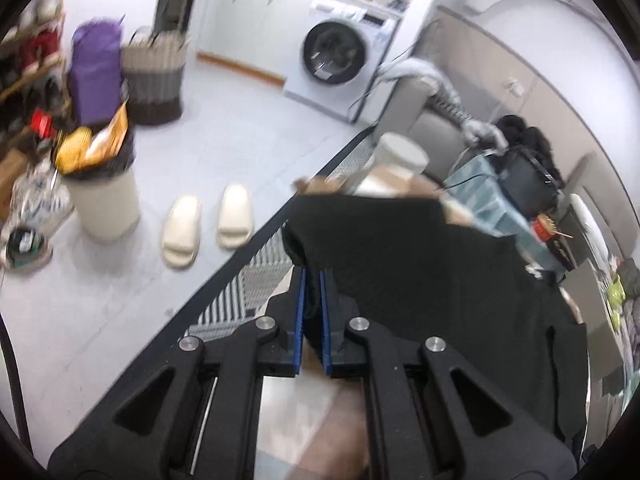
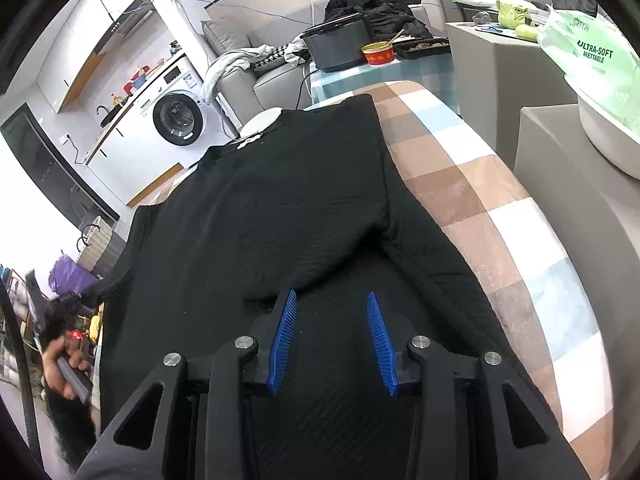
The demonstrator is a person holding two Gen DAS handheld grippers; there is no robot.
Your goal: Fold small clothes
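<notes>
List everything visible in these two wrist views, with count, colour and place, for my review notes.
knitted black garment: one, black, spread on the checked cover, one edge pinched by the left gripper
checked brown, white and blue cover: one, under the garment
front-loading white washing machine: one, white, far wall
foam cream slippers: two, cream, on the floor
lined cream waste bin: one, overfull, on the floor
woven striped basket: one, beige and dark, on the floor
round red bowl: one, red, side table
green wipes pack: one, in a white basin at right
left gripper: shut on the garment
right gripper: open above the garment
hand: one, lower left
</notes>
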